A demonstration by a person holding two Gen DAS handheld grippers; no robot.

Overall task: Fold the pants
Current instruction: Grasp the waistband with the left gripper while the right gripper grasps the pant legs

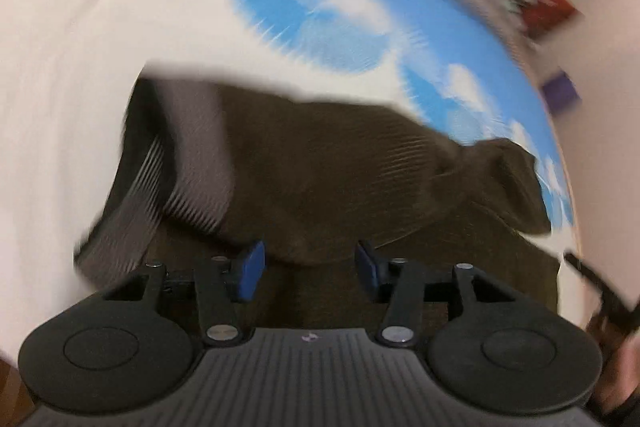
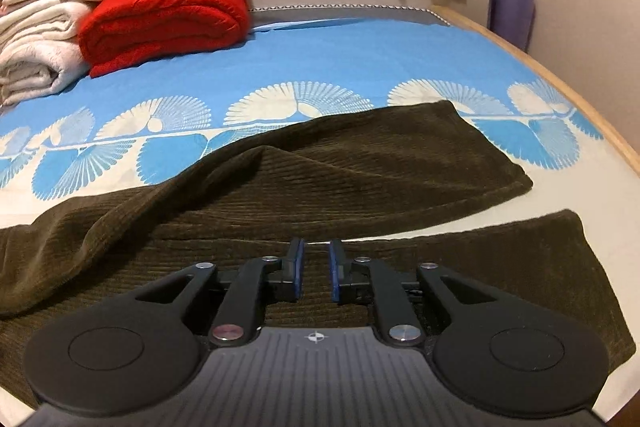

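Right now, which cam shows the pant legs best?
Right wrist view. It is sharp and shows the brown pants spread across the bed sheet, both legs ending apart at the right. The left wrist view is motion-blurred and shows only a bunched part of the pants, with no leg ends visible.

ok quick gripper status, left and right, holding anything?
Left gripper: open, nothing between the pads, above the brown pants.
Right gripper: narrow gap between the pads, gripping nothing, over the pants.
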